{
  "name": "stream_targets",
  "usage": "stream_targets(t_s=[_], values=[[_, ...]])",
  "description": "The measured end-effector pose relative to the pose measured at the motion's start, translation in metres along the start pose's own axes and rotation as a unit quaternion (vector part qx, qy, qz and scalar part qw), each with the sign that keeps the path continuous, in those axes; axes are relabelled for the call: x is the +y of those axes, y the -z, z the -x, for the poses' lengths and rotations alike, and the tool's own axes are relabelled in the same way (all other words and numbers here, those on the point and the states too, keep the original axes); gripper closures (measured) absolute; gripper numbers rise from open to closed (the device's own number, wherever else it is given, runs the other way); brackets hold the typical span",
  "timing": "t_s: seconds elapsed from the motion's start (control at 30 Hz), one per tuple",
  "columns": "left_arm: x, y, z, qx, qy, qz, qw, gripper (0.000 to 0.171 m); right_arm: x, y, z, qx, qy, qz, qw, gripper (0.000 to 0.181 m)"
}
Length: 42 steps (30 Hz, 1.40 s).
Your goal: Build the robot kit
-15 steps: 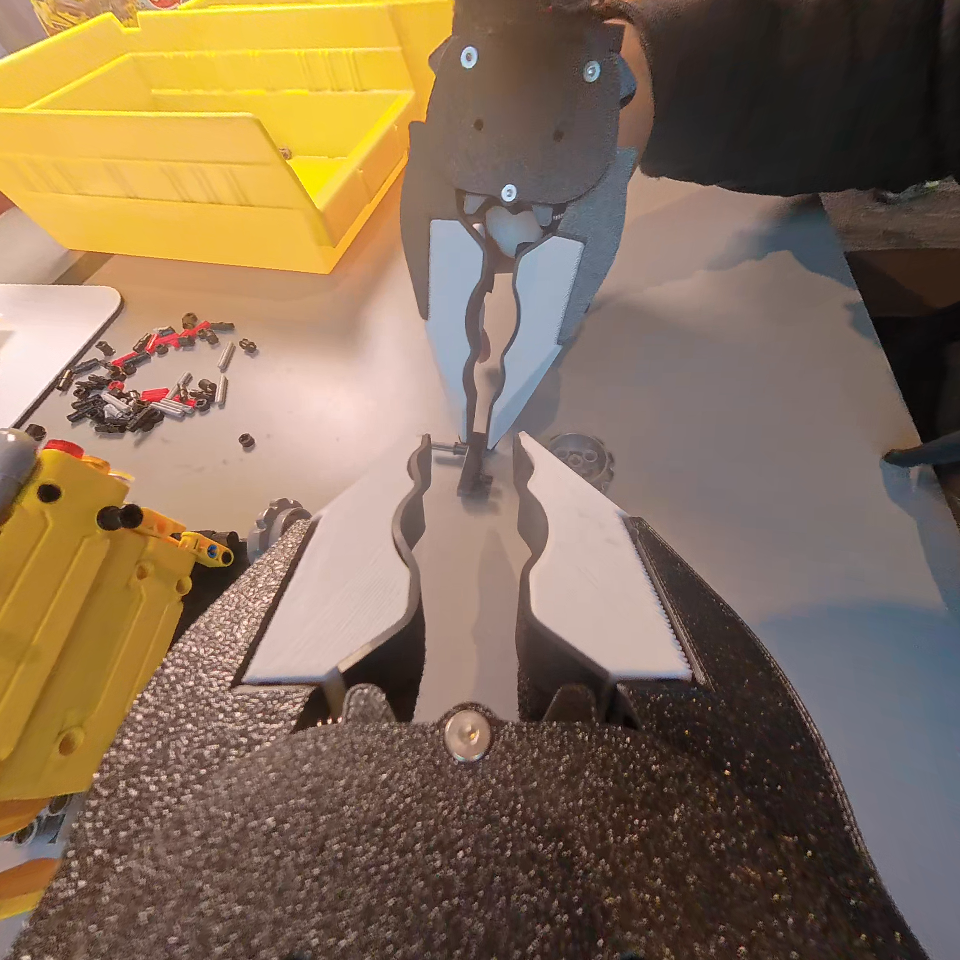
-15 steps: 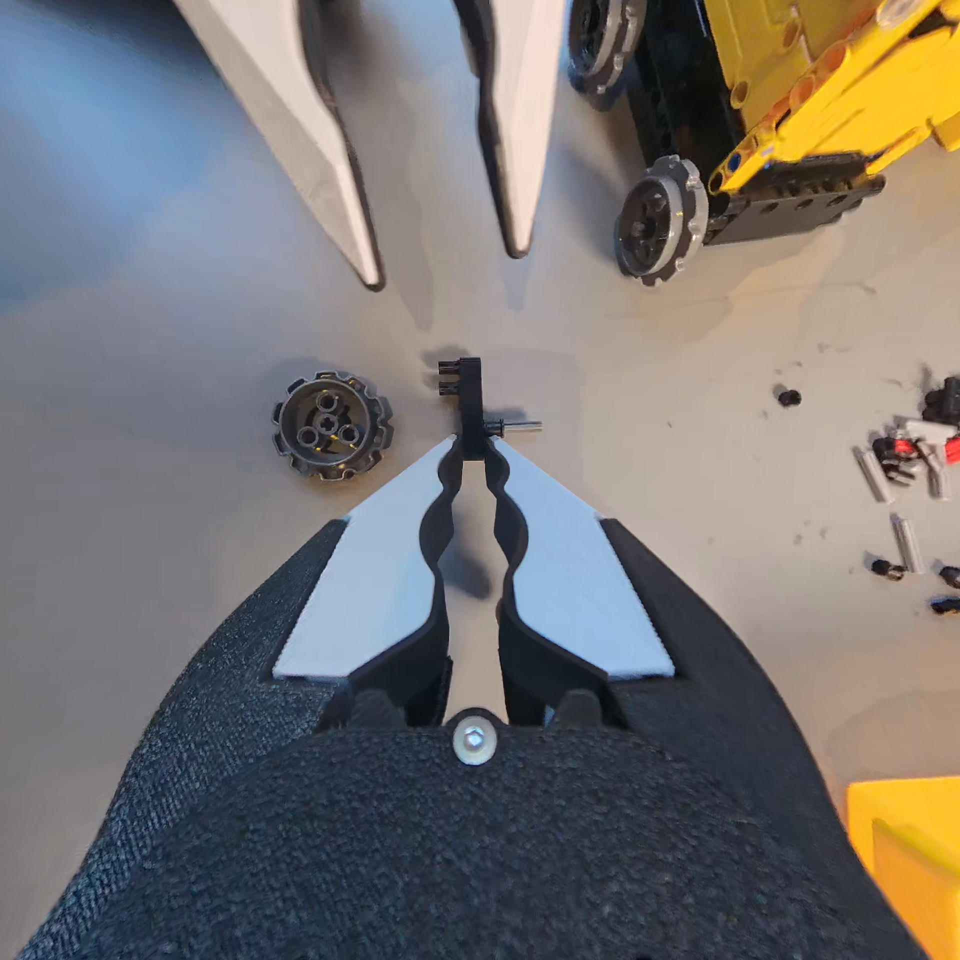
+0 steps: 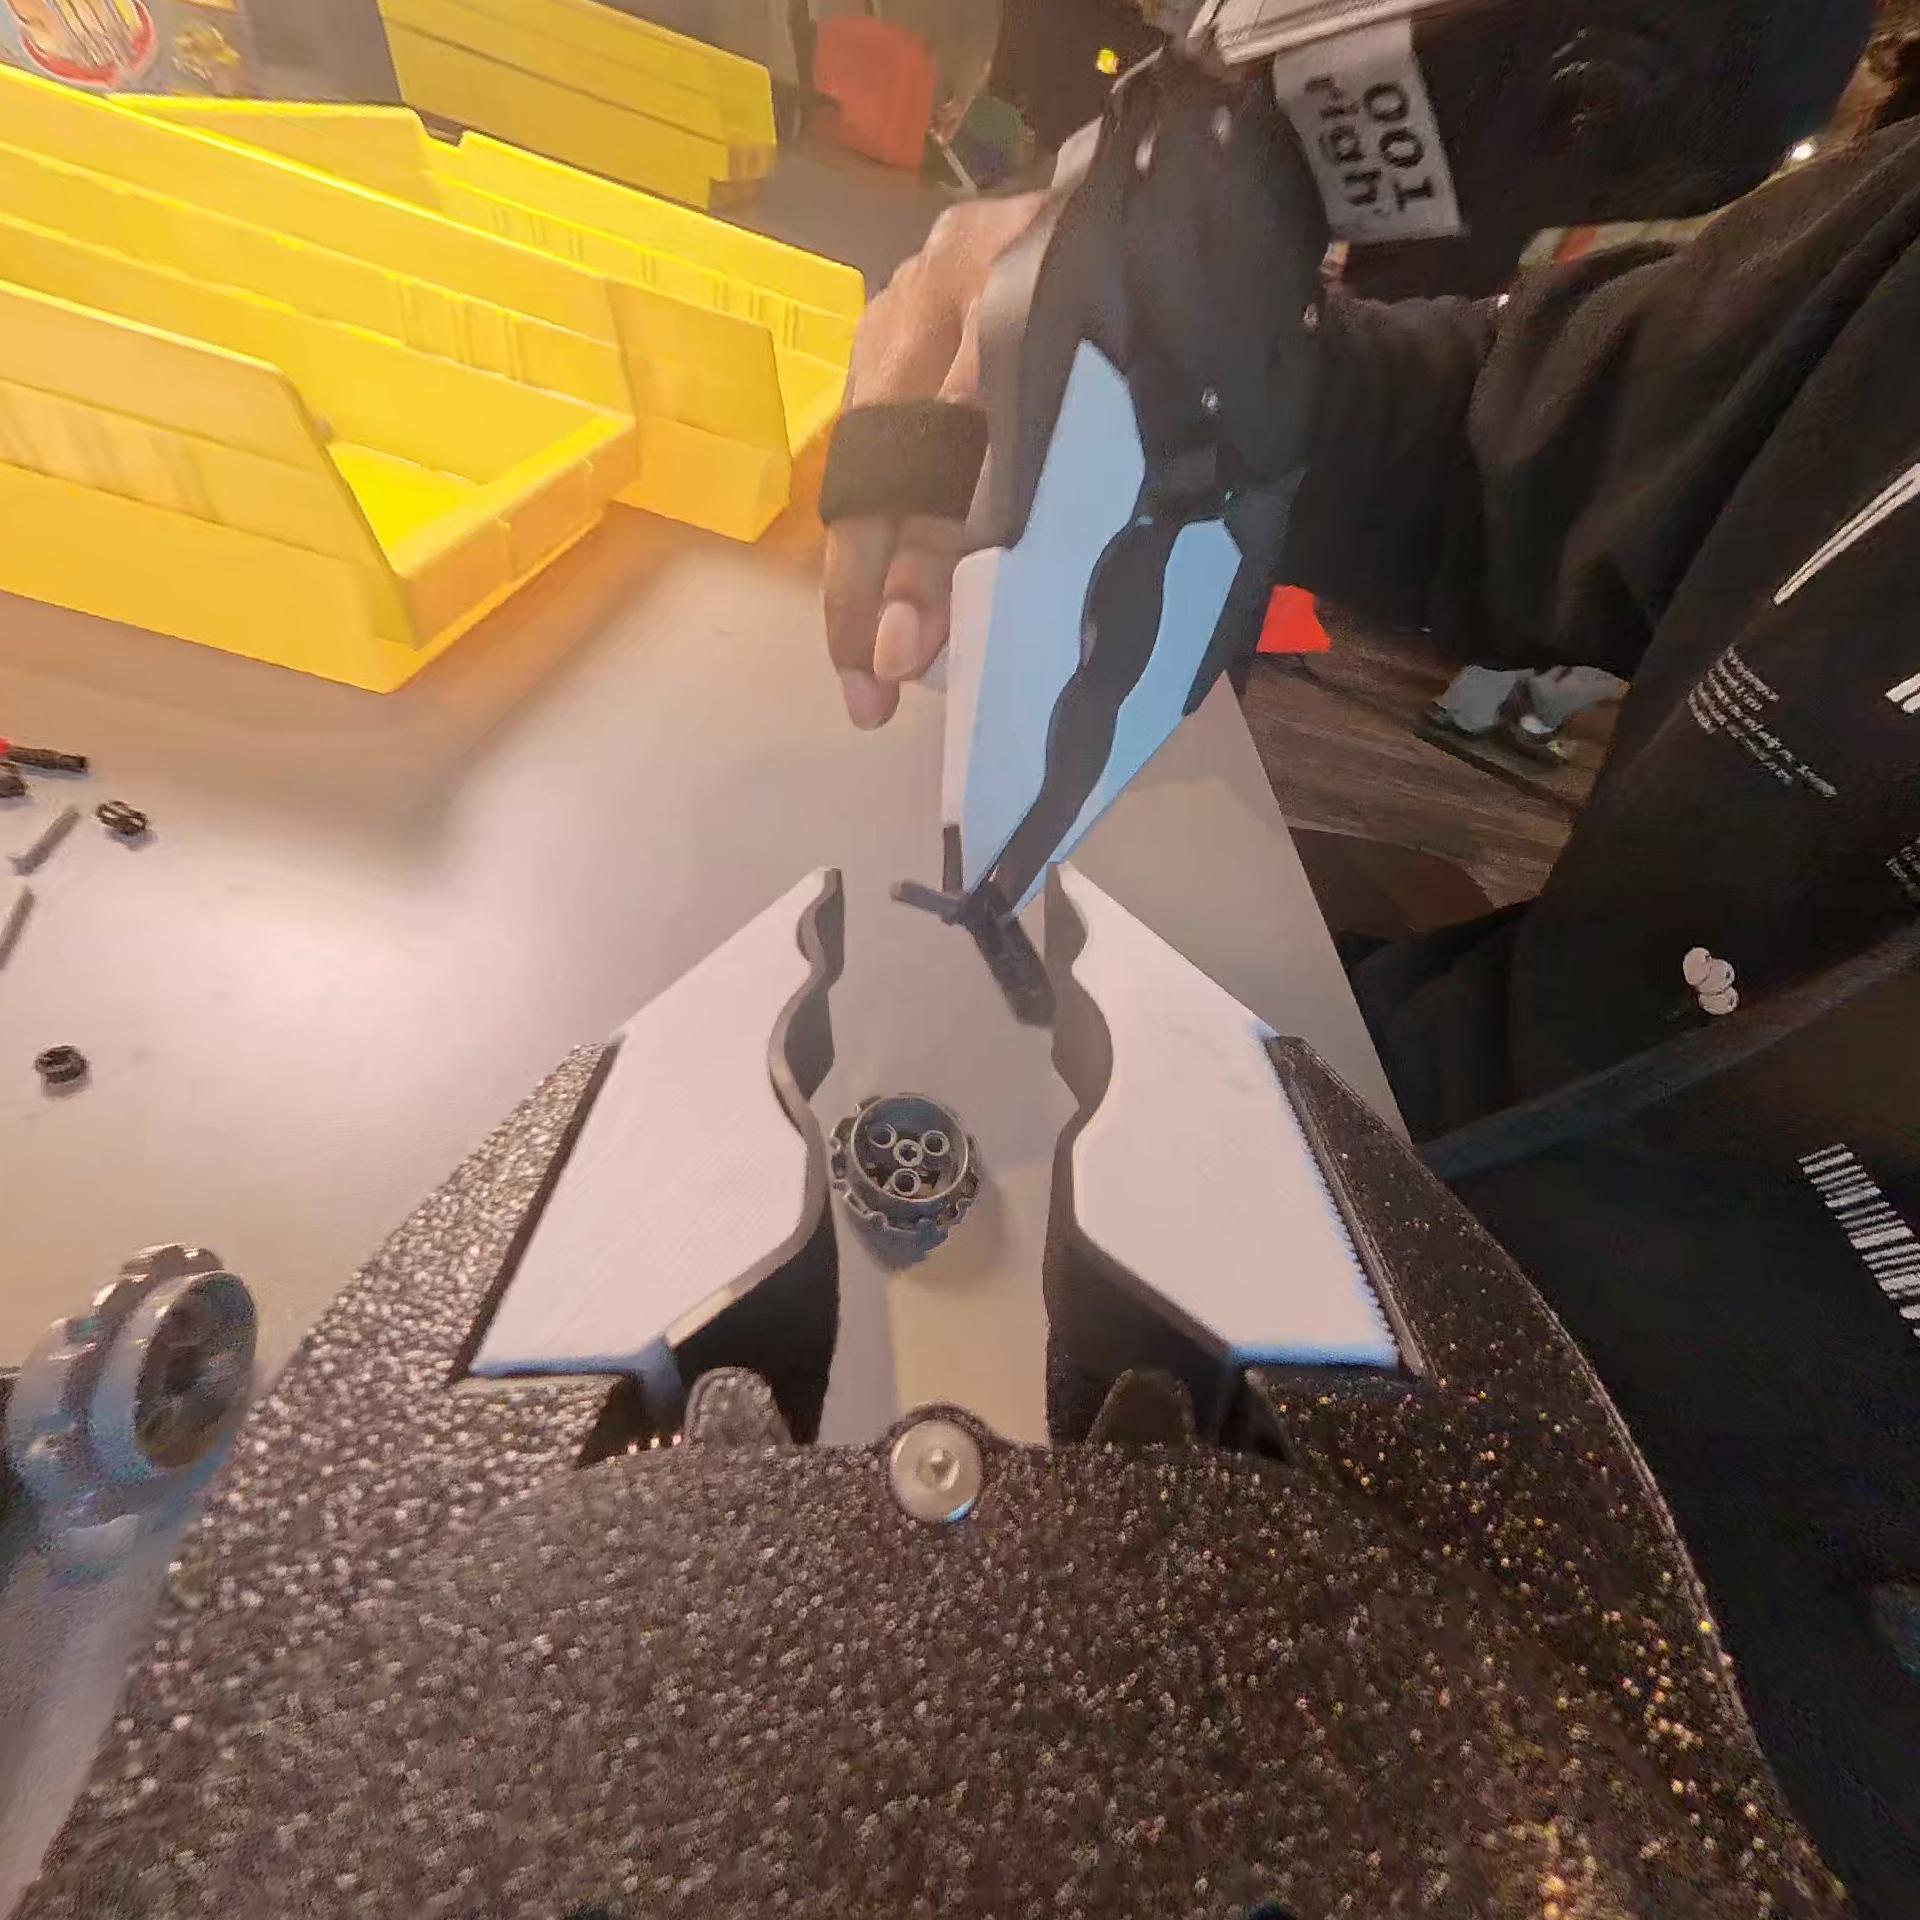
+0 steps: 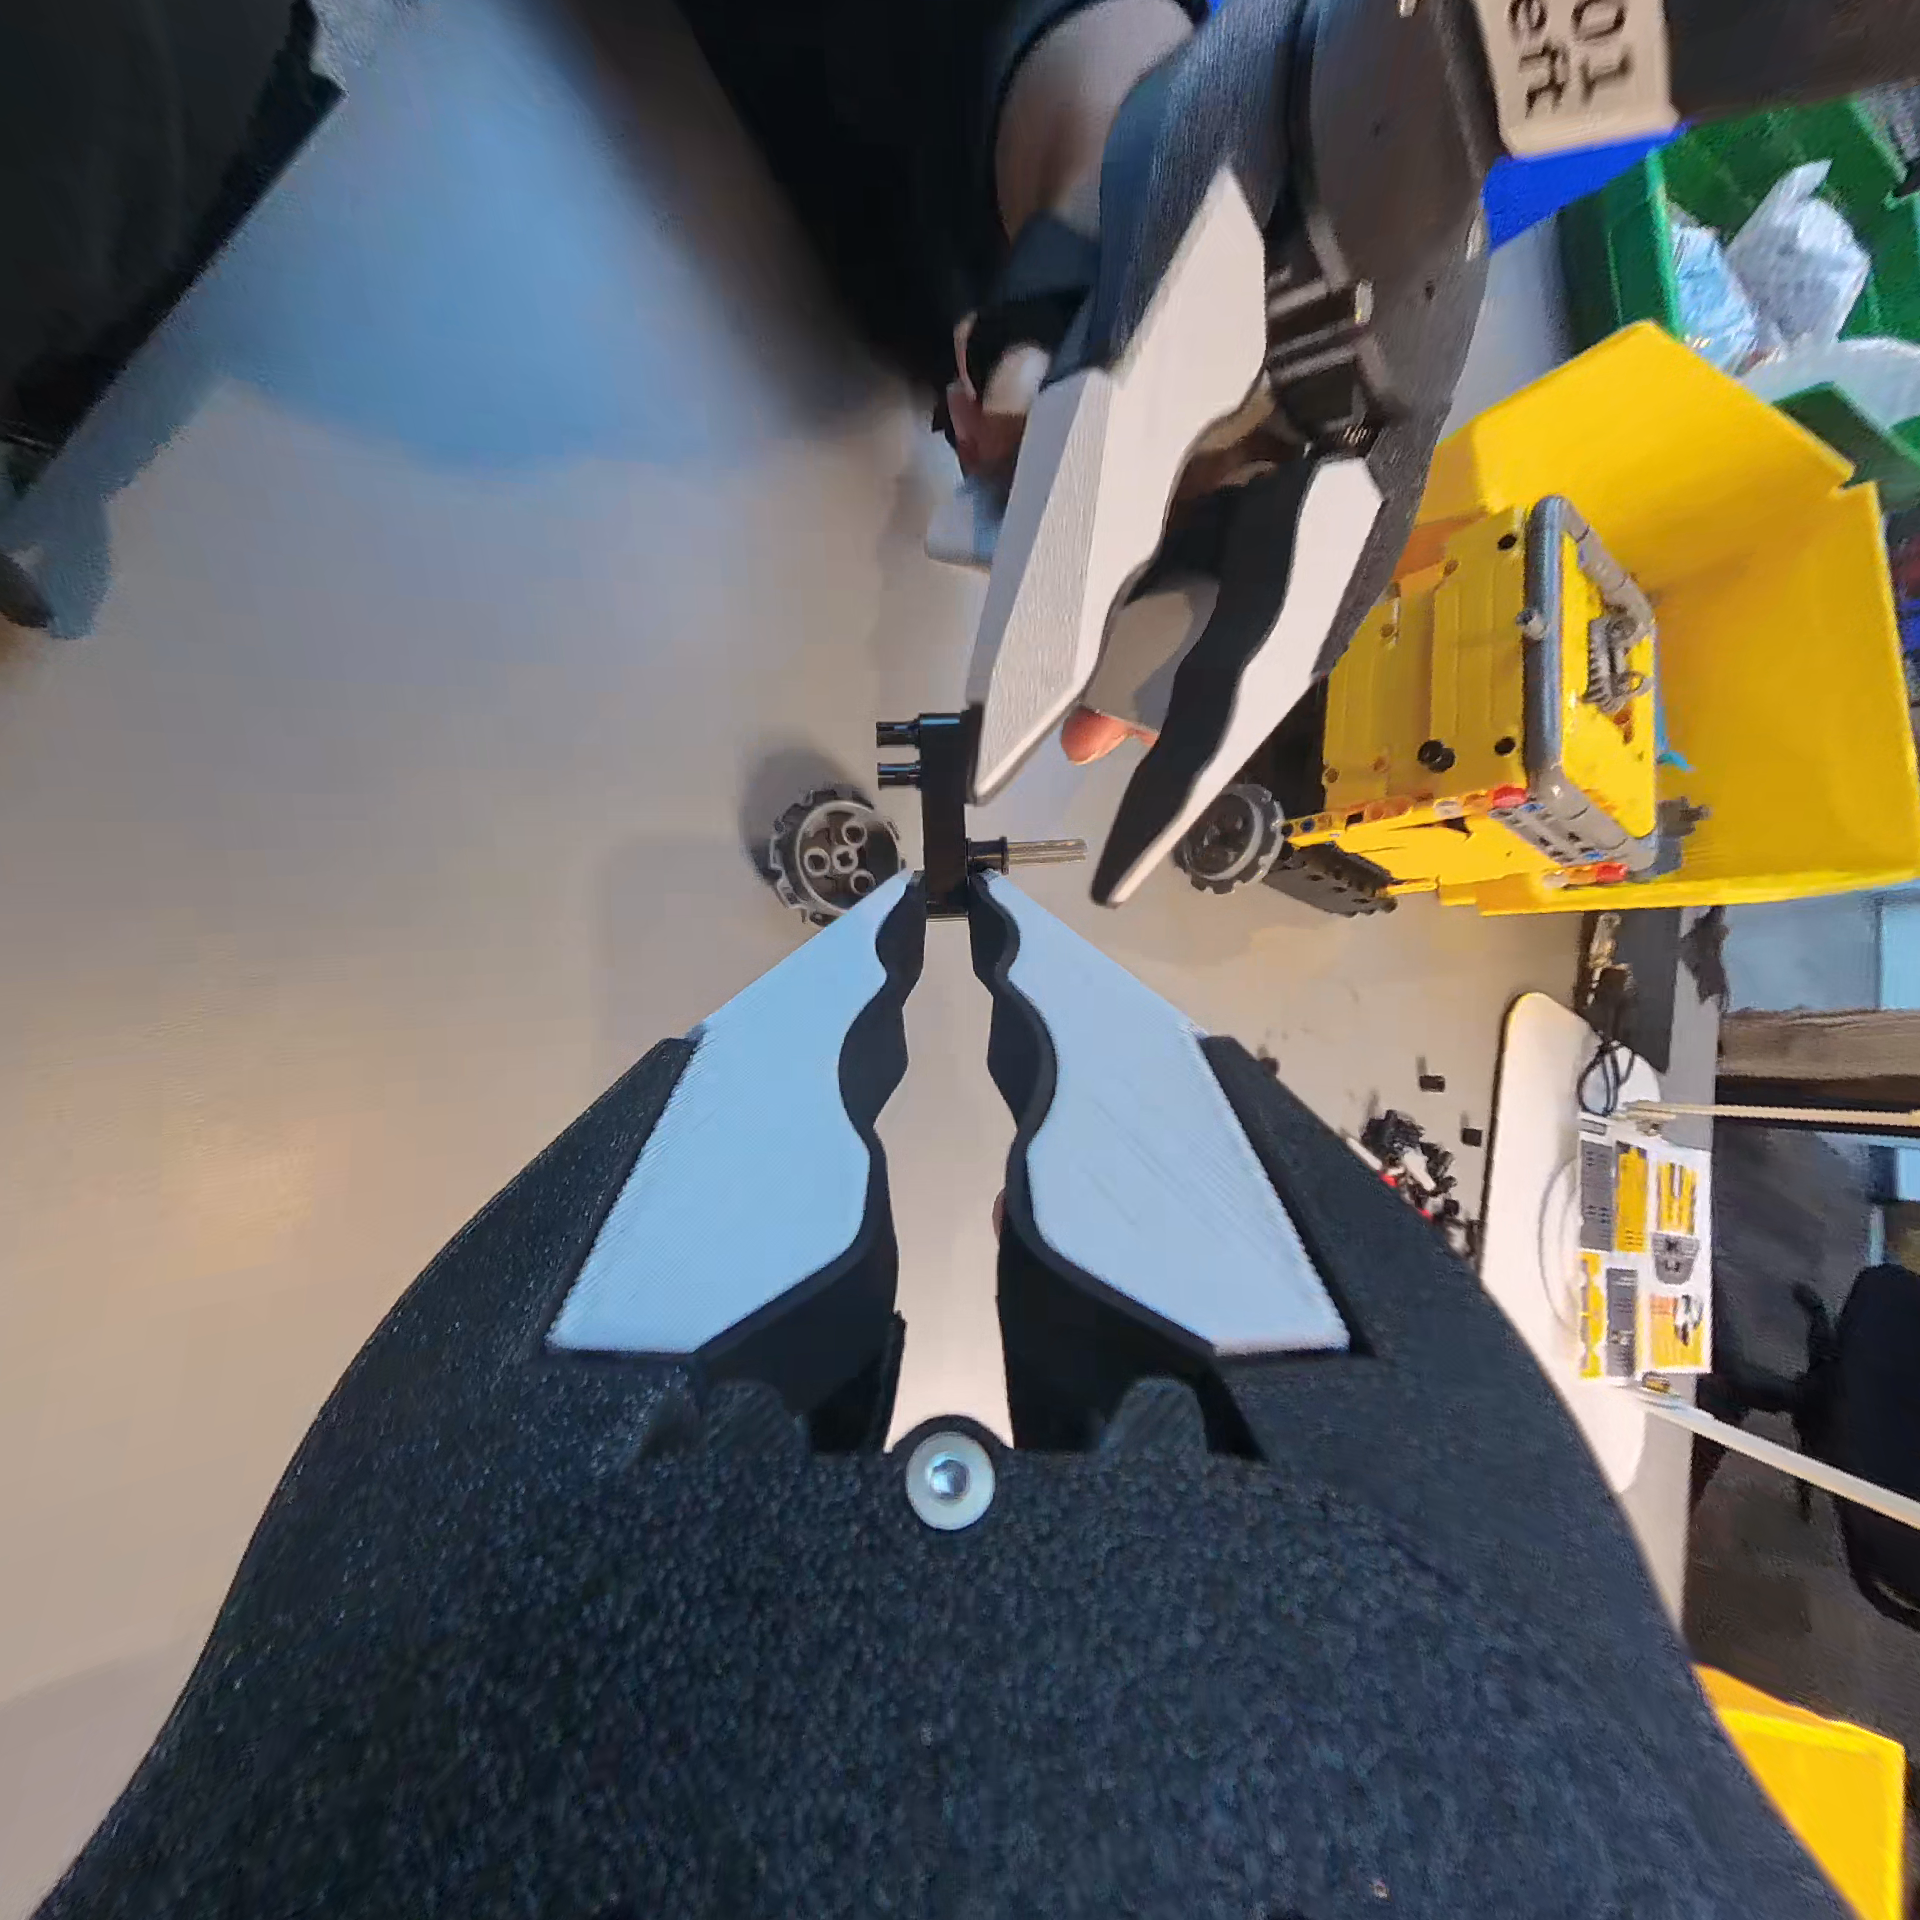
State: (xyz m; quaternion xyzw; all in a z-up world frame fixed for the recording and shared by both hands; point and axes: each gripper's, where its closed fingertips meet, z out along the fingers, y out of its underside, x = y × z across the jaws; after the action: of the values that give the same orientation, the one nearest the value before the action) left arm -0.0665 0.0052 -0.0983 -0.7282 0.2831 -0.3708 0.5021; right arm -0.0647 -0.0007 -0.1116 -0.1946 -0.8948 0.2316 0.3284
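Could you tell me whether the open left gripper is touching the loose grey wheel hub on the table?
Apart. In the left wrist view the left gripper is open and the wheel hub shows between its fingers with bare table on both sides.

Bright indoor light, soft bluish shadows on grey table point(image 4: 312, 935), warm glow off yellow bins point(image 3: 312, 436), motion blur, strong wide-angle edge distortion.

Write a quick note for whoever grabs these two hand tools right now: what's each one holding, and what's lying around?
Right gripper: shut on a black pinned beam, held by its lower end, with a grey axle sticking out sideways.
Left gripper: open and holding nothing. Its fingers flank the beam's free end; whether they touch it is unclear.
Grey wheel hub: lies loose on the table beneath the left fingers.
Yellow model vehicle, loose small parts and yellow bins sit off to the side.
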Motion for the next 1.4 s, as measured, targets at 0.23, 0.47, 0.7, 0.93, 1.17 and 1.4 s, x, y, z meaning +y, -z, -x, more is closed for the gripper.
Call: stream_targets(t_s=[0.23,0.47,0.7,0.93,1.17,1.4], values=[[0.004,0.005,-0.015,0.032,-0.010,-0.002,0.999,0.163,-0.011,0.006,0.009,0.001,0.042,0.017,0.999,0.174],[0.003,0.002,-0.020,0.061,0.031,-0.010,0.998,0.155,-0.014,0.008,0.011,0.004,0.114,0.053,0.992,0.173],[-0.006,0.007,-0.025,0.069,0.008,-0.036,0.997,0.170,-0.019,0.008,0.005,0.030,0.098,0.029,0.994,0.173],[-0.041,0.026,-0.039,0.069,-0.068,-0.145,0.985,0.170,-0.042,0.034,-0.010,0.055,-0.285,-0.292,0.911,0.152],[-0.056,0.036,-0.043,0.082,-0.070,-0.211,0.971,0.170,-0.059,0.037,-0.025,0.131,-0.345,-0.426,0.826,0.161],[-0.059,0.038,-0.045,0.089,-0.073,-0.226,0.967,0.170,-0.071,0.037,-0.035,0.149,-0.323,-0.430,0.830,0.172]])
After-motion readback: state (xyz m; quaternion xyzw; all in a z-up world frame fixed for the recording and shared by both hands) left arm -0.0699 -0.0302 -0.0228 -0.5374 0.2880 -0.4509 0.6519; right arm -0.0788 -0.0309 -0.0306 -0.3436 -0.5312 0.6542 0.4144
